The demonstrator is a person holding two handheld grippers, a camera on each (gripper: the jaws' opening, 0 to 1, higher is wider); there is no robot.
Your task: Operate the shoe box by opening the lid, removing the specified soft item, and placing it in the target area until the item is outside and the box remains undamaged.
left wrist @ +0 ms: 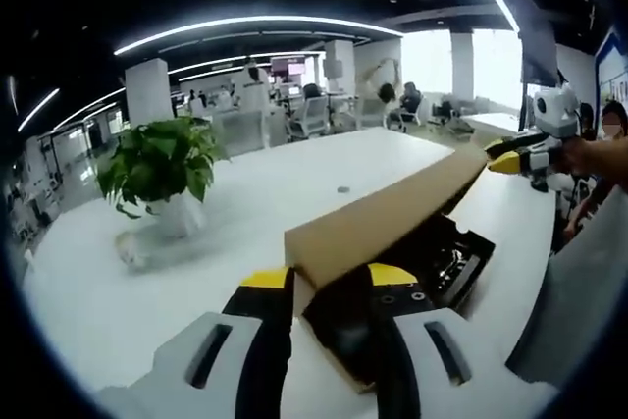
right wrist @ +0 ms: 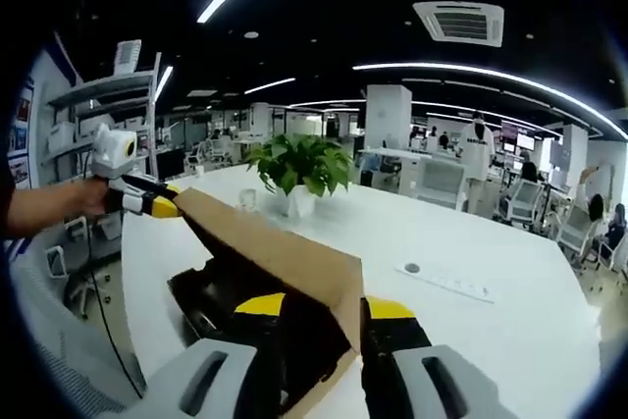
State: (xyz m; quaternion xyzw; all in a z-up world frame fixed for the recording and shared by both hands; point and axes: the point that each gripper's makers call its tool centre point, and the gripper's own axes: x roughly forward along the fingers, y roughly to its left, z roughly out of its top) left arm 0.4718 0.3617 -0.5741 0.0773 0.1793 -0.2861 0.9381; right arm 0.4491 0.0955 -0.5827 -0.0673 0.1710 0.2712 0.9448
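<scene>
The shoe box [left wrist: 432, 262] lies on the white surface [left wrist: 196, 272] with the potted plant [left wrist: 159, 166] beyond it. Its cardboard lid [left wrist: 383, 218] is tipped up on edge, and a gripper holds each end. The left gripper [left wrist: 329, 287] has its yellow-tipped jaws closed on one end of the lid, the panel running between them. The right gripper [right wrist: 322, 313] pinches the opposite end the same way; from the left gripper view it shows at the far corner, on the side of the box away from the plant. Dark contents [right wrist: 211, 301] lie in the open box under the lid, probably the soft item, though too shadowed to be sure. To finish this step well, both ends should rise together at the same rate, swinging the lid back toward the plant along its hinge line and not pulling it outward, so the cardboard neither twists nor tears. The pinch should be only as firm as needed; crushing the panel edge would count as damage. Once the lid stands clear, one gripper can let go and reach in.
</scene>
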